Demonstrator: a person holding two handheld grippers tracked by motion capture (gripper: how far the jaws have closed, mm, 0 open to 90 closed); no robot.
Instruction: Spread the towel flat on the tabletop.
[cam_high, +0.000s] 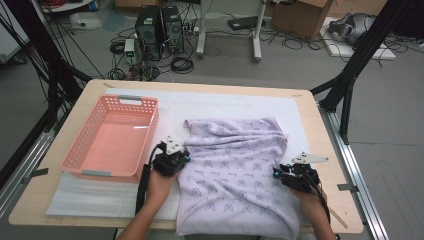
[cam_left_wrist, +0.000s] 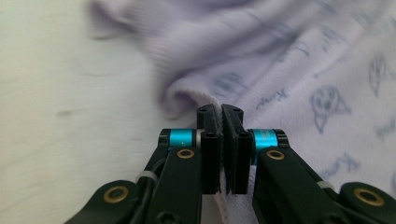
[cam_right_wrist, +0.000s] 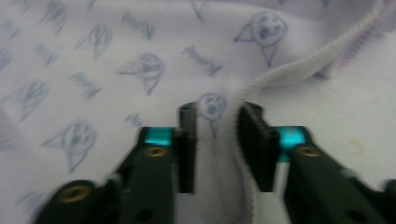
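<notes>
Across the white mat (cam_high: 210, 107) on the table (cam_high: 320, 145), spread out flat with the near end hanging over the edge: lilac printed cloth (cam_high: 240, 165). Pinched tight at its left hem by the left gripper (cam_left_wrist: 222, 114). Over on the right hem, right gripper (cam_right_wrist: 215, 116) with jaws partly apart, straddling the ribbed edge (not clamped yet). Further left, pink basket (cam_high: 112, 137).

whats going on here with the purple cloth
A person works a lilac printed cloth spread on the table, one hand-held gripper at each side edge. The left hand-held gripper is shut on the cloth's hem. The right hand-held gripper straddles the opposite hem, jaws apart. A pink basket sits beside it.
</notes>
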